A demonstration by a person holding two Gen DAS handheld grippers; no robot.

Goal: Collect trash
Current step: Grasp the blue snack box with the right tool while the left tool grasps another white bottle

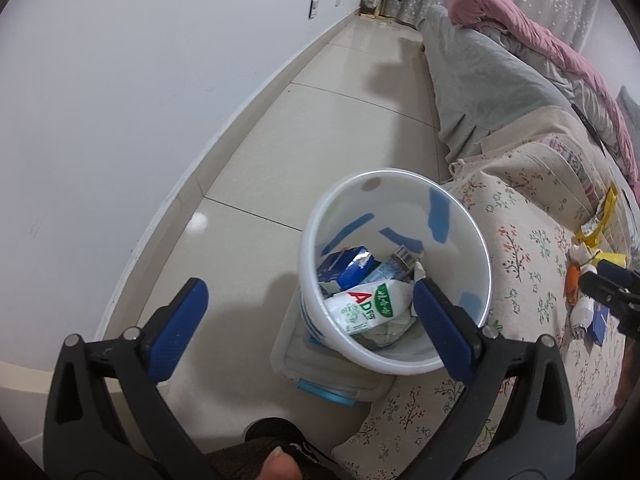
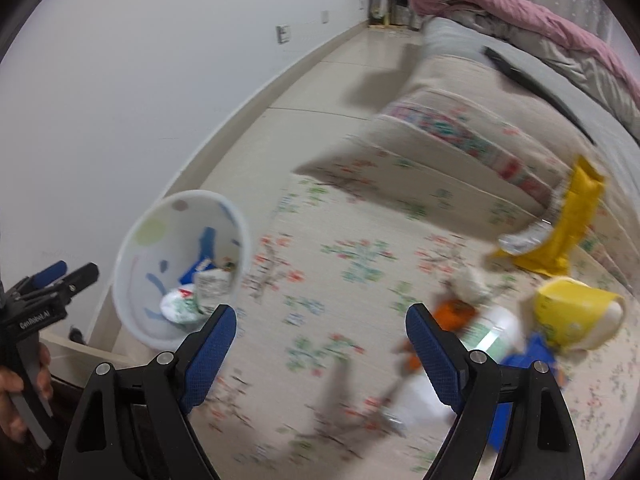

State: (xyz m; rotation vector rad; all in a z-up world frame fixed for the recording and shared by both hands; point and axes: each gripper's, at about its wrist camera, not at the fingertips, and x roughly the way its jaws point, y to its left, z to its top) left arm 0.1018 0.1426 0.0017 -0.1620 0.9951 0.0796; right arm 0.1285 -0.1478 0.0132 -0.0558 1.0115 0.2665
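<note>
Right wrist view is blurry, so my spread, empty right gripper (image 2: 320,344) could miss the trash pile (image 2: 500,332) of yellow packs and a white bottle on the flowery sofa cover (image 2: 352,256) to the right. My left gripper (image 1: 310,316), spread and empty too, hangs over the white plastic bucket (image 1: 472,248); a bump could tip it. I read "AD" on a white pouch (image 1: 366,306) inside, and "GenRobot.AI" on the tool.

A floral-print bed cover (image 2: 352,248) spreads ahead of the tool, blurred in the right wrist view. Beyond it lies a gray blanket (image 1: 480,80), with a pink quilt (image 1: 532,20) heaped farther back. To the left run the beige tiled floor (image 1: 320,128) and a white wall (image 1: 140,60) with what looks like a wall outlet (image 2: 283,34).
</note>
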